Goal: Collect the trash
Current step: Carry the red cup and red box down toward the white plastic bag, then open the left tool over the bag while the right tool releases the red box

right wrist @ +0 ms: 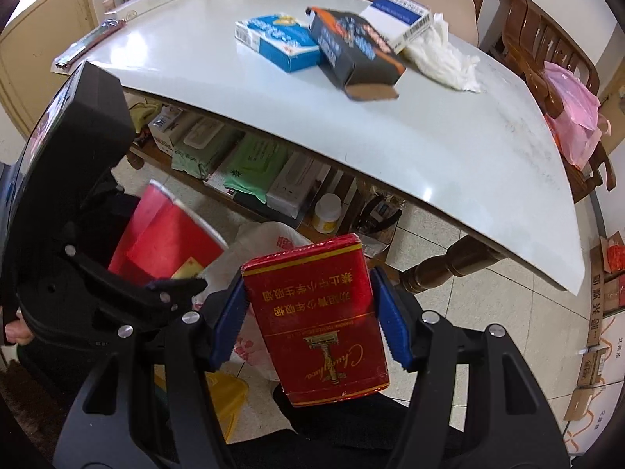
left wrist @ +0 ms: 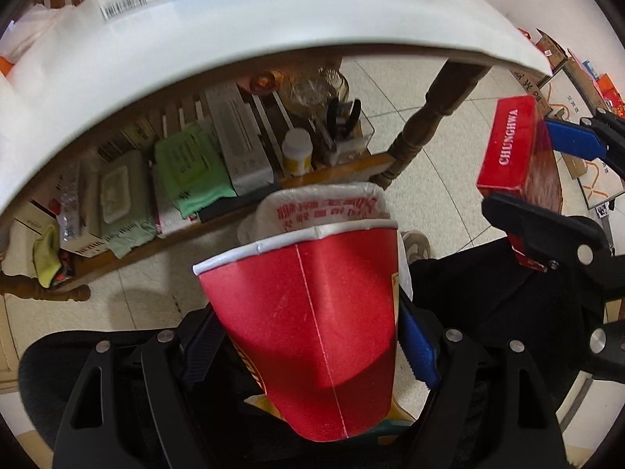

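While both grippers hang below the near edge of the white table (right wrist: 449,148), each carries a piece of trash. The left gripper (left wrist: 308,336) pinches a red paper cup (left wrist: 312,312) by its flattened sides, mouth pointing away. The right gripper (right wrist: 308,312) clamps a red cigarette pack (right wrist: 324,320) across its width between the blue pads (right wrist: 390,324). Beneath them sits a white plastic bag (right wrist: 269,238) with red print, probably the trash bag, which would explain the downward tilt of both loads. On the far tabletop more trash waits: a blue box (right wrist: 277,43), a dark box (right wrist: 355,54), a white-and-blue pack (right wrist: 398,15) and crumpled tissue (right wrist: 441,58).
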Available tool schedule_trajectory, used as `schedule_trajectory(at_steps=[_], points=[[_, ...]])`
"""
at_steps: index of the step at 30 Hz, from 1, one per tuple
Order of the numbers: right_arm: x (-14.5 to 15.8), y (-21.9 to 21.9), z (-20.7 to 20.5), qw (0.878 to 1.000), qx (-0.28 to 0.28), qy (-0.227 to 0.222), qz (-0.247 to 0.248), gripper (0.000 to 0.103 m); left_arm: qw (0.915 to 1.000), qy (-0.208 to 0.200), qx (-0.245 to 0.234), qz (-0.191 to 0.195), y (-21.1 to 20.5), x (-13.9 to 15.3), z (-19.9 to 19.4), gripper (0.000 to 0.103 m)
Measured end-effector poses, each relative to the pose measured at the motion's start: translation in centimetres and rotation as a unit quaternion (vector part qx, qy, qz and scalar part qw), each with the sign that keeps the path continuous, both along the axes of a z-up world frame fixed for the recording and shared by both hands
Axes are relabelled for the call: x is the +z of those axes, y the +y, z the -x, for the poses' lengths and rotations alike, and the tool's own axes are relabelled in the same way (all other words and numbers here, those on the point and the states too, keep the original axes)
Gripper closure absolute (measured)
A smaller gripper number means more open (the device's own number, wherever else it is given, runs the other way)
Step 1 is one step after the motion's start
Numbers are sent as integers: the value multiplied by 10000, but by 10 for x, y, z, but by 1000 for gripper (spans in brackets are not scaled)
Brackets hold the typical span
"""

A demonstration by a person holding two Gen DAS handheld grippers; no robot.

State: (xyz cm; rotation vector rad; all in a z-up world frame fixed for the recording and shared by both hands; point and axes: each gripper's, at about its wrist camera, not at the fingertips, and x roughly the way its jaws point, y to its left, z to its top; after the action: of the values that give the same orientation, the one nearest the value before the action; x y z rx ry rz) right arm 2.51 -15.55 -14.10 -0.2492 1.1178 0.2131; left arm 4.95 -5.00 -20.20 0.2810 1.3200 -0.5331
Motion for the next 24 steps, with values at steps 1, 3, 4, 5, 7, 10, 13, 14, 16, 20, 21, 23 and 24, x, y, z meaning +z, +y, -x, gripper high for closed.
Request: schedule_trajectory(at_steps=[1, 3, 4, 5, 7, 10, 13, 14, 16, 20, 21, 23, 24], points=[[-5, 0, -1, 10000, -19, 27, -16, 42, 10000, 36, -5, 2, 0, -5, 0, 26], [-16, -1, -3, 9999, -68, 90, -61, 42, 9999, 97, -27, -1, -1, -16, 0, 26], [-21, -2, -4, 9998, -103, 129, -111, 42, 9999, 144, -43, -4, -2, -21, 0, 26], [-25, -3, -6, 9996, -145, 166, -175, 42, 9998, 212, -55, -2, -2, -28, 0, 26], [-36, -5, -11, 9991, -239, 231, -272, 42, 9995, 299, -65, 12, -5, -37, -3, 26], [-53, -5, -17, 9988, -330, 240, -255, 42, 9989, 458, -63, -19, -9, -56, -3, 26], [-70, -6, -24, 9981, -427, 328, -304, 42, 9982, 592, -14, -61, -11, -74, -6, 26], [-75, -6, -27, 9978, -471, 347, -306, 42, 9977, 667, 14, -89, -12, -81, -7, 26], [-87, -8, -32, 9970, -524, 438, -362, 42, 9969, 779, 44, -123, -13, -90, -9, 26], [-111, -10, -42, 9959, -644, 548, -309, 42, 9951, 969, 188, -44, -14, -108, -17, 26], [-118, -11, -44, 9950, -691, 621, -359, 42, 9947, 1007, 215, -40, -14, -111, -19, 26], [-130, -12, -48, 9932, -763, 750, -447, 42, 9937, 1086, 252, -47, -14, -120, -22, 26], [-138, -13, -51, 9924, -792, 814, -465, 42, 9930, 1145, 280, -55, -14, -125, -23, 26]])
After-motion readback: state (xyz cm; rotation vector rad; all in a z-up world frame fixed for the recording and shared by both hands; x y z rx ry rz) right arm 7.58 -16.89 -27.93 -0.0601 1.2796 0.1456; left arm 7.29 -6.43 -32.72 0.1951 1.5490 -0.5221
